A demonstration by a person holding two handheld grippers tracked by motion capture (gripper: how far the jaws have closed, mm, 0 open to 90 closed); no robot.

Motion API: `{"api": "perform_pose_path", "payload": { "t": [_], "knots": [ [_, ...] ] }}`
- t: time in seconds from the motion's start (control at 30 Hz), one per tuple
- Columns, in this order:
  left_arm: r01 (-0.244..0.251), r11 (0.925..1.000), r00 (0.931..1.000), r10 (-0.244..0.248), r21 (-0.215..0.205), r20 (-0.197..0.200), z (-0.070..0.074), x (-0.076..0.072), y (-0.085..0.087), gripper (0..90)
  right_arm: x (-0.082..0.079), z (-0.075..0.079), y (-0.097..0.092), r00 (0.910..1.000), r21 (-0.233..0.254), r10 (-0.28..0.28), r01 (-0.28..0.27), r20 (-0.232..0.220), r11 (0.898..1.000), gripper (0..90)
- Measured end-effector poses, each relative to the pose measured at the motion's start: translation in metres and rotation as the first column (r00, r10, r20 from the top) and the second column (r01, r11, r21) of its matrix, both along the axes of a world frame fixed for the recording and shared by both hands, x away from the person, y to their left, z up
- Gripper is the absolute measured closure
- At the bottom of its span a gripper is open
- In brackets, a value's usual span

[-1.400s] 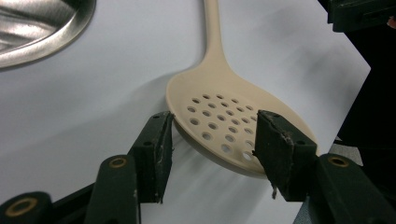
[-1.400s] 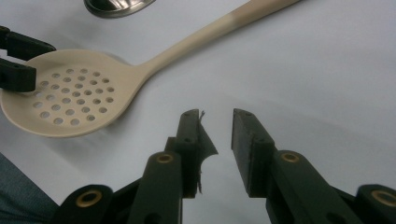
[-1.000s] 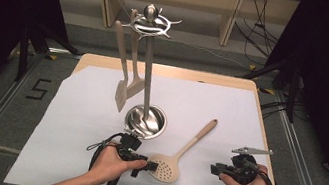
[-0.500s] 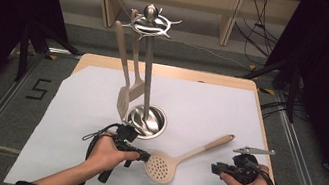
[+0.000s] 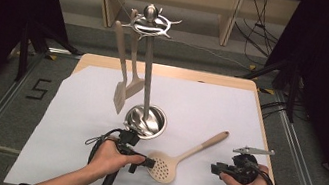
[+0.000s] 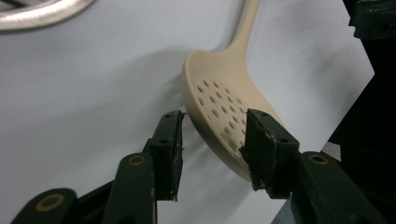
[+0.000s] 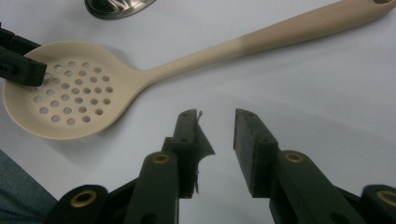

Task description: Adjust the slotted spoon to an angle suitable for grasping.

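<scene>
A beige slotted spoon lies on the white sheet, its handle running up to the right. My left gripper is at the spoon's head. In the left gripper view its jaws stand apart around the near rim of the spoon; they have just been opening and the pads do not press on it. My right gripper rests to the right of the spoon, open, nothing between its fingers. Its view shows the whole spoon and a left jaw tip at the bowl's edge.
A metal utensil stand with a round base stands just behind the spoon's head. A beige spatula and another utensil hang from its top ring. The white sheet covers the wooden table, with dark floor around it.
The spoon has turned, its handle swinging down to the right and its head shifting slightly left. The left hand moved a little left with it. The right hand kept still.
</scene>
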State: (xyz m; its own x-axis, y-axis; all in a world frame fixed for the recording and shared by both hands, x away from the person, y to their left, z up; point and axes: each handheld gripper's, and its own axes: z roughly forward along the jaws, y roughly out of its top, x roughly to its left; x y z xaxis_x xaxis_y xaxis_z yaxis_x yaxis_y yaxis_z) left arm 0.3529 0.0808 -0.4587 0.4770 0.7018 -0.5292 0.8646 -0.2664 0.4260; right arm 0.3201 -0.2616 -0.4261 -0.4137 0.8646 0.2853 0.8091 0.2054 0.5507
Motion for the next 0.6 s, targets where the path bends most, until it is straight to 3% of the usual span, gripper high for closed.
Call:
{"api": "perform_pose_path", "payload": {
  "t": [0.03, 0.2, 0.27, 0.3, 0.43, 0.5, 0.53, 0.6],
  "knots": [
    [-0.005, 0.9998, 1.0, 0.005, -0.017, -0.003, 0.0, 0.0, -0.002, 57.1, 0.0, 0.0, 0.0, 1.0, 0.0, -0.001, 0.001, 0.002, 1.0, 70.3],
    [0.009, 0.9999, 0.9998, -0.009, 0.006, -0.015, 0.002, -0.001, -0.006, 62.2, 0.0, -0.003, 0.001, 0.9993, 0.025, -0.018, 0.018, 0.032, 1.0, 70.1],
    [0.005, 1.0, 1.0, -0.005, -0.004, -0.003, 0.003, 0.001, -0.004, 66.6, 0.0, -0.001, -0.003, 0.9996, 0.06, 0.029, -0.028, -0.004, 0.998, 70.1],
    [0.0, 0.9999, 1.0, 0.0, -0.01, -0.009, 0.004, 0.001, -0.003, 69.4, 0.0, -0.001, -0.003, 0.9996, 0.055, 0.028, -0.028, -0.003, 0.998, 70.1],
    [0.009, 0.9998, 0.9992, -0.009, -0.018, 0.04, 0.011, 0.006, 0.003, 79.5, 0.001, 0.0, -0.004, 0.9997, 0.061, 0.024, -0.024, 0.008, 0.998, 70.1],
    [0.02, 0.9995, 0.9964, -0.022, 0.024, 0.081, 0.016, 0.005, 0.004, 81.4, 0.0, 0.002, -0.004, 0.9999, 0.05, 0.011, -0.011, 0.009, 0.999, 70.1],
    [0.039, 0.9985, 0.9952, -0.043, 0.037, 0.088, 0.016, 0.006, 0.008, 81.7, 0.002, 0.001, -0.005, 0.9982, 0.061, 0.038, -0.04, 0.046, 0.997, 70.2],
    [0.017, 0.9998, 0.9971, -0.018, 0.013, 0.074, 0.016, 0.005, 0.014, 81.8, 0.001, 0.002, -0.005, 0.998, 0.06, 0.033, -0.036, 0.054, 0.998, 70.2]
  ]
}}
